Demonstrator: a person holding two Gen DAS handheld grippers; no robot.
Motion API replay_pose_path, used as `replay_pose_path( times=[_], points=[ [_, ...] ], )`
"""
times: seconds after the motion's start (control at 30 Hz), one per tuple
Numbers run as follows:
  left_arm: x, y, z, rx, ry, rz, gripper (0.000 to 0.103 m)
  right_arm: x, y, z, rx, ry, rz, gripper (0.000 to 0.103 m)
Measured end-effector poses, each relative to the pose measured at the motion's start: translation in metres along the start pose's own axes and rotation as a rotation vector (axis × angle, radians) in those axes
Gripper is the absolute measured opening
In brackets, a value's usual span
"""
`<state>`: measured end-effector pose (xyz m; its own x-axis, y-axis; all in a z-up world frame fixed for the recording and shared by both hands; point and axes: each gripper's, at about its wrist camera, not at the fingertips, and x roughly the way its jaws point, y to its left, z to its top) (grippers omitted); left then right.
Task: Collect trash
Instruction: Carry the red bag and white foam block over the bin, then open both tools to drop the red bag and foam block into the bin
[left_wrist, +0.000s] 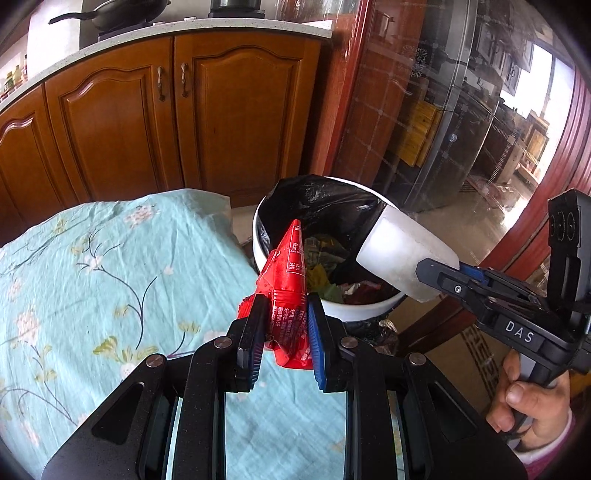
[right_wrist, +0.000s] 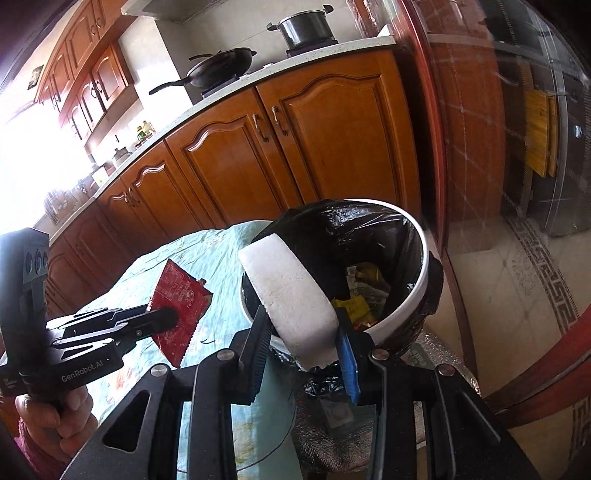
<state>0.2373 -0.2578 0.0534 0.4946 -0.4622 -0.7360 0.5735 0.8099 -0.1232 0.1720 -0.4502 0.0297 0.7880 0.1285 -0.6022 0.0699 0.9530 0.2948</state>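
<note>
left gripper (left_wrist: 284, 328) pinches a crinkly red wrapper (left_wrist: 288, 273) (light, slippery), right gripper (right_wrist: 303, 339) clamps a crumbly foam block (right_wrist: 288, 288) over the bin (right_wrist: 417, 295).

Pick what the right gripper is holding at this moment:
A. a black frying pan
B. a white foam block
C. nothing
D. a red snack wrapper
B: in the right wrist view the right gripper is clamped on the white foam block near the rim of the trash bin, while the left gripper holds the red wrapper.
</note>
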Motion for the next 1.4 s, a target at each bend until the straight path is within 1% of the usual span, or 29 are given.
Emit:
replay_pose_path(
  times=[0.23, 0.33, 0.53, 0.97, 1.4],
  points=[
    [0.021, -0.011, 0.032, 0.020, 0.018, -0.020, 0.020, 0.009, -0.016, 0.019, -0.006, 0.012, -0.050, 0.034],
    [0.034, -0.015, 0.045, 0.034, 0.034, -0.013, 0.020, 0.014, -0.019, 0.026, -0.018, 0.019, -0.068, 0.034],
    [0.061, -0.023, 0.059, 0.041, 0.078, -0.013, 0.020, 0.025, -0.024, 0.035, -0.039, 0.043, -0.099, 0.035],
    [0.089, -0.029, 0.064, 0.044, 0.124, -0.005, 0.021, 0.043, -0.030, 0.039, -0.041, 0.083, -0.118, 0.035],
    [0.097, -0.028, 0.066, 0.042, 0.135, 0.006, 0.021, 0.049, -0.031, 0.041, -0.044, 0.091, -0.122, 0.035]
  ],
)
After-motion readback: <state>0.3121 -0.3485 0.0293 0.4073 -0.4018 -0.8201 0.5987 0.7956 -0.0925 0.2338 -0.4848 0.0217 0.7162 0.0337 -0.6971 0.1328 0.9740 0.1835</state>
